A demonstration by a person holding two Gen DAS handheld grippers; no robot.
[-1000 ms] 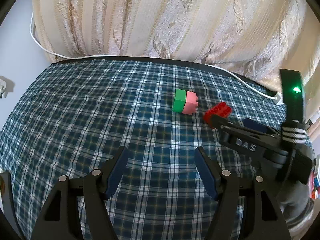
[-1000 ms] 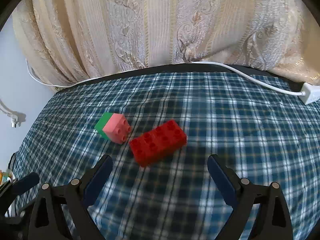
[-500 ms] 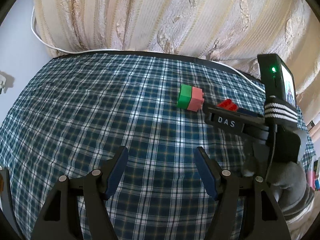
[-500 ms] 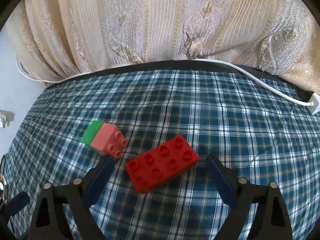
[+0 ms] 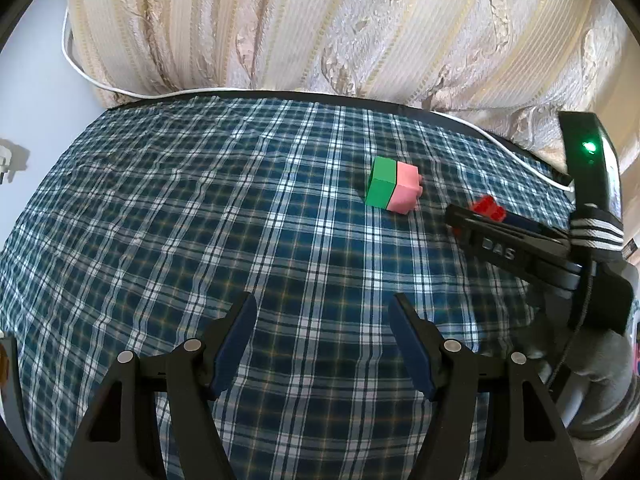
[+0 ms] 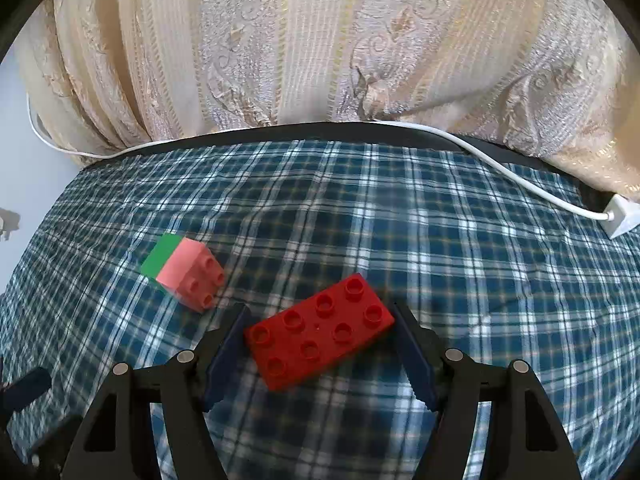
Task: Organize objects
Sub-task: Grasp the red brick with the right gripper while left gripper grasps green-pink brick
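A red two-by-four brick [image 6: 320, 330] lies slantwise on the plaid tablecloth [image 6: 440, 260]. It sits between the fingers of my right gripper [image 6: 320, 320], whose jaws are closing. The pads stand right at the brick's two end corners, with no firm press visible. A small block, half green and half pink [image 6: 182, 270], lies on its side just left of the brick. In the left wrist view this block [image 5: 394, 192] is ahead, and the right gripper [image 5: 472, 220] comes in from the right around the red brick [image 5: 488, 208]. My left gripper [image 5: 322, 320] hovers open over bare cloth.
A cream patterned curtain [image 6: 320, 40] hangs behind the table's far edge. A white cable [image 6: 500, 168] runs along that edge to a white power strip [image 6: 620, 216] at the far right. A wall plug [image 5: 6, 160] shows at the far left.
The right gripper came forward over the red brick and its jaws narrowed from wide apart to the brick's ends. The left gripper kept its opening and place.
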